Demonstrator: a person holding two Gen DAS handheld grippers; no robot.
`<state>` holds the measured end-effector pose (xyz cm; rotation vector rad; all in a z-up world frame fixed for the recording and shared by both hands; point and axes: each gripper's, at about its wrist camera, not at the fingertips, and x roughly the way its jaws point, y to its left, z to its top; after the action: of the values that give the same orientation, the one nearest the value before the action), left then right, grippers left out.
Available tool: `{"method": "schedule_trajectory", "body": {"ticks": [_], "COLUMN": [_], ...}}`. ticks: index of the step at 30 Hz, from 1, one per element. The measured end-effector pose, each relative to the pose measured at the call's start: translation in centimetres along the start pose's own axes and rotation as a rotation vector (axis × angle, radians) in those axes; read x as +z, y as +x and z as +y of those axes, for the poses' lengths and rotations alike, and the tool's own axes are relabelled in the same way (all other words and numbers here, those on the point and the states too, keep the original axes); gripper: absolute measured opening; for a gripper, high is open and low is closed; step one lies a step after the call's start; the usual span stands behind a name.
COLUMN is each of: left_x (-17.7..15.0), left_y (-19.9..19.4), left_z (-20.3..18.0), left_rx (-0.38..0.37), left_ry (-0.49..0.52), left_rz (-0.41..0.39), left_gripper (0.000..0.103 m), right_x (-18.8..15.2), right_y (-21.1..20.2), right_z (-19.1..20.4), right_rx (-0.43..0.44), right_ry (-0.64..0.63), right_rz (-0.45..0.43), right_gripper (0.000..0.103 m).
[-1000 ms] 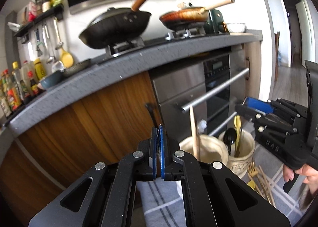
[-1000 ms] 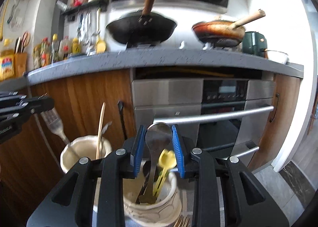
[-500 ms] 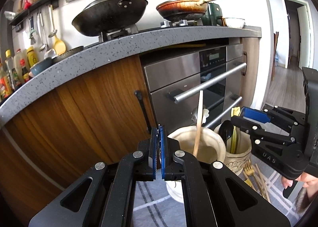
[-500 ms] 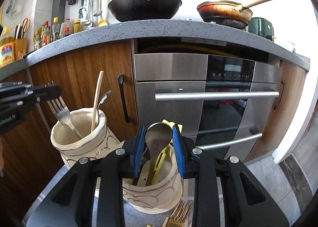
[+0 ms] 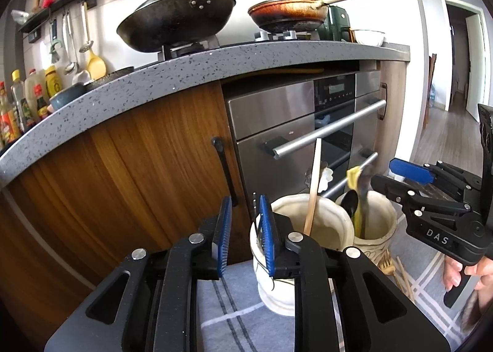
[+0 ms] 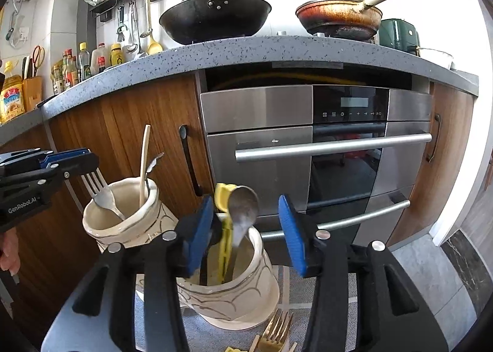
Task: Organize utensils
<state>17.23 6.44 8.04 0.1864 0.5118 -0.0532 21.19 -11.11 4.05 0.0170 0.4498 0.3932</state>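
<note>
Two cream ceramic holders stand on a grey cloth. The left holder (image 5: pixel 326 228) (image 6: pixel 123 219) holds a wooden stick (image 6: pixel 144 164) and a silver fork (image 6: pixel 101 195). The right holder (image 6: pixel 234 287) (image 5: pixel 376 222) holds a yellow utensil (image 6: pixel 223 198), a black spoon and a silver spoon (image 6: pixel 243 207) that stands loose in it. My left gripper (image 5: pixel 245 235) is open, above the left holder's near rim. My right gripper (image 6: pixel 246 228) is open, with one blue pad on each side of the silver spoon.
A gold fork (image 6: pixel 274 333) and wooden sticks (image 5: pixel 403 281) lie on the cloth (image 5: pixel 234 305) in front of the holders. Behind stand a wooden cabinet (image 5: pixel 138 179), a steel oven (image 6: pixel 308 148) with bar handles, and a grey counter (image 6: pixel 246 53) with pans.
Both grippers have opened. The left let the fork go into the left holder; the right let the silver spoon go into the right holder. Both have come lower and closer to the holders.
</note>
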Motion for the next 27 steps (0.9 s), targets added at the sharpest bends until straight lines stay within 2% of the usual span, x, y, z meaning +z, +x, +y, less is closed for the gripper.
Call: {"method": "schedule_trajectory", "body": {"ticks": [3, 4, 6, 8, 10, 12, 14, 16, 20, 27], "left_x": [0.0, 0.0, -0.1, -0.2, -0.5, -0.8, -1.2, -1.6, -2.6, -6.6], "left_y": [-0.3, -0.5, -1.2, -2.0, -3.0, -3.9, -5.2, -6.3, -8.9, -10.6], "left_z": [0.3, 0.4, 0.8, 1.1, 1.3, 1.2, 0.9, 0.6, -0.1, -2.2], "left_rx": [0.001, -0.002, -0.007, -0.02, -0.025, -0.021, -0.022, -0.028, -0.044, -0.077], "left_ry": [-0.015, -0.022, -0.051, -0.076, -0.096, -0.11, -0.122, -0.137, -0.2, -0.317], "left_rz": [-0.009, -0.015, -0.033, -0.045, -0.057, -0.066, -0.076, -0.081, -0.081, -0.039], "left_gripper": [0.032, 0.039, 0.05, 0.056, 0.07, 0.08, 0.083, 0.092, 0.095, 0.097], "right_x": [0.1, 0.2, 0.2, 0.2, 0.2, 0.0, -0.2, -0.3, -0.9, -4.9], "right_y": [-0.5, -0.7, -1.2, -1.9, -2.7, -4.0, -5.2, -6.5, -8.9, -11.2], "right_z": [0.0, 0.0, -0.1, -0.3, -0.5, -0.9, -1.4, -1.6, -1.9, -2.8], "right_rx": [0.008, 0.009, 0.005, 0.006, 0.001, -0.001, -0.006, -0.044, -0.095, -0.098], "right_ry": [0.005, 0.006, 0.011, 0.024, 0.042, 0.079, 0.114, 0.129, 0.152, 0.242], "right_rz": [-0.012, -0.013, -0.013, -0.008, -0.001, 0.004, 0.022, 0.048, 0.079, 0.141], "right_gripper": [0.057, 0.058, 0.066, 0.07, 0.076, 0.086, 0.089, 0.09, 0.094, 0.095]}}
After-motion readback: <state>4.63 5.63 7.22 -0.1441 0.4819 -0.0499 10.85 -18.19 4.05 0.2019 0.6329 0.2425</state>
